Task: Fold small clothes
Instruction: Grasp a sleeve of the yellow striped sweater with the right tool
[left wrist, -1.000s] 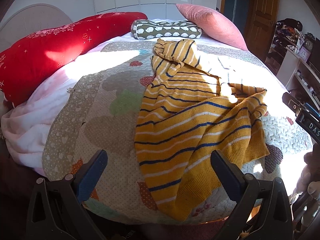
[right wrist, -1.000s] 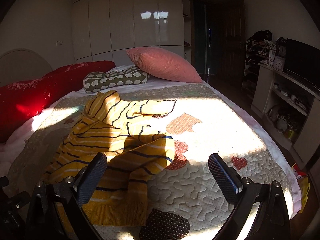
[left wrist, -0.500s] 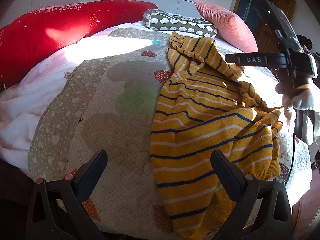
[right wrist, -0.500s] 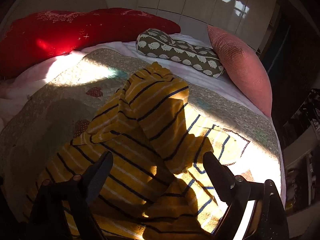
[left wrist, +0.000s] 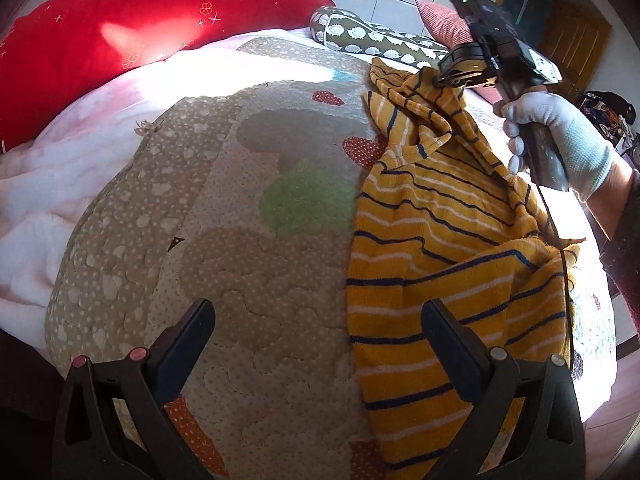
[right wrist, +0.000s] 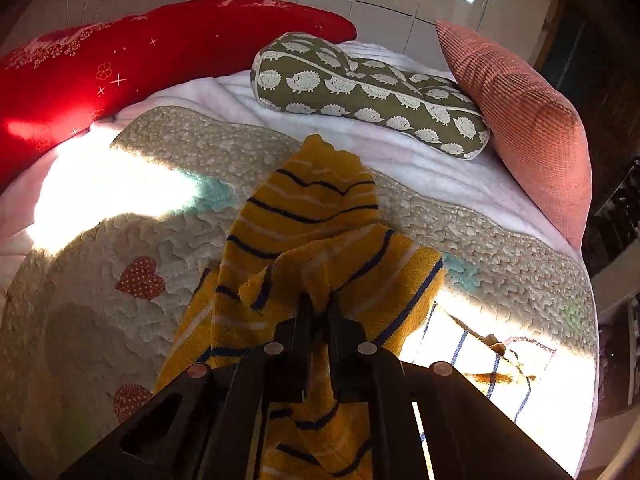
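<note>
A yellow knit sweater with navy and white stripes (left wrist: 444,248) lies crumpled on the quilted bed cover (left wrist: 248,264), right of centre in the left wrist view. My left gripper (left wrist: 316,328) is open and empty, low over the near edge of the bed, its right finger over the sweater's hem. My right gripper (right wrist: 318,304) is shut on a fold of the sweater (right wrist: 312,224) near its far end. It also shows in the left wrist view (left wrist: 440,80), held by a gloved hand at the sweater's upper part.
A long red pillow (left wrist: 132,28) lies along the bed's far left. A green hedgehog-print bolster (right wrist: 360,92) and a pink cushion (right wrist: 520,124) lie at the head. A wooden door (left wrist: 576,44) and shelves stand at the right.
My right gripper moved forward over the sweater and closed on a fold near its far end. My left gripper moved closer to the bed and stayed open.
</note>
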{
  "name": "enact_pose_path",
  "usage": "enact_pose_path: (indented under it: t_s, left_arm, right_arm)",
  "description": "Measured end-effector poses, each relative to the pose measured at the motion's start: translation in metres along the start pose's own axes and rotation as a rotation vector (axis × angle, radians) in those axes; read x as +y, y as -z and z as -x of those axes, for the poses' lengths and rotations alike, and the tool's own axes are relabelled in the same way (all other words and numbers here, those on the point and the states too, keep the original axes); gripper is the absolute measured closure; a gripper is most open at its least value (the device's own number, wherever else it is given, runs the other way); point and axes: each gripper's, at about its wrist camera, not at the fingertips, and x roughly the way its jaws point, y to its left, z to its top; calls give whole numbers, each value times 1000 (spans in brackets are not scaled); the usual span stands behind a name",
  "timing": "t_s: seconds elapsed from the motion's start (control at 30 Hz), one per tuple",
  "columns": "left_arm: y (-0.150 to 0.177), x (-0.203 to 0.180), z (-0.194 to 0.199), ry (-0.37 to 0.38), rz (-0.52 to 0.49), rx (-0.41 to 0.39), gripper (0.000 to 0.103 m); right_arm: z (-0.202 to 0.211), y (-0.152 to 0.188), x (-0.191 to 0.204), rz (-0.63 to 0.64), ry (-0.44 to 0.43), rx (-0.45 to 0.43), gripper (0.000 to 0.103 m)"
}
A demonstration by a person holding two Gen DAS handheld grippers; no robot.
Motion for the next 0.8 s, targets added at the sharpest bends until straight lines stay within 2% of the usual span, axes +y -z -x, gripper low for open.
enact_pose_path:
  t_s: [0.07,0.2,0.33,0.53,0.6,0.67,0.7,0.73,0.8]
  left_arm:
    - [0,1,-1,0,9,7,0]
    - [-1,-1,7,-5,17,-11,0]
    - [-3,-3,14,-15,20,-18,0]
    - [-13,-13,23,-33,16,-32,0]
    - [-22,-18,25,-28,11,-39,0]
    - [-37,-22,24,-10,11,-41,0]
    - [-47,-25,22,6,6,-42,0]
    - [-58,-29,18,16,-3,-40,0]
    - [-84,-35,8,34,-10,-37,0]
  right_arm:
    - [22,1,-24,-63,8,-41,97]
    - [77,31,-108,-219,67,-108,97]
    - [116,97,-206,-388,171,-99,97]
    - [143,210,-329,-639,359,-21,97]
    - [146,244,-357,-705,435,29,95]
    - [140,270,-377,-755,489,137,89]
    - [139,282,-382,-777,511,174,89]
    - [143,292,-385,-796,504,176,88]
    - [154,307,-382,-827,450,139,72]
